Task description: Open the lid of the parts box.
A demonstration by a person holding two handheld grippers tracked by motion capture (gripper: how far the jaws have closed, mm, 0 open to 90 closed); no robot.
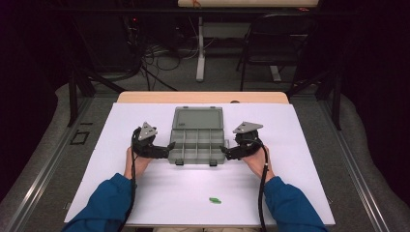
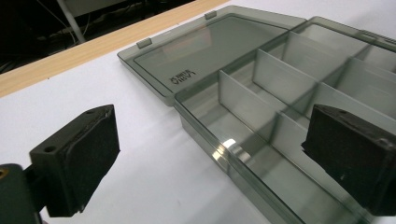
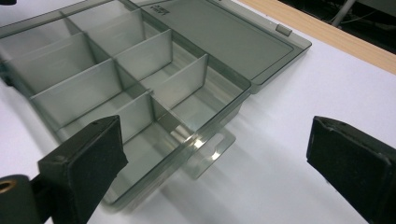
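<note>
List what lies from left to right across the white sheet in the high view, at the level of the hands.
Left tool, jaws open → smoky plastic compartment box, lid folded back flat → right tool, jaws open. The small green piece lies nearer the person, apart from this row.

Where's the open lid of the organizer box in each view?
High view: the lid lies flat at centre, beyond the compartments.
Left gripper view: upper middle, left of the dividers.
Right gripper view: top centre-right.
Shared landmark: the wooden table edge just past the lid.
</note>
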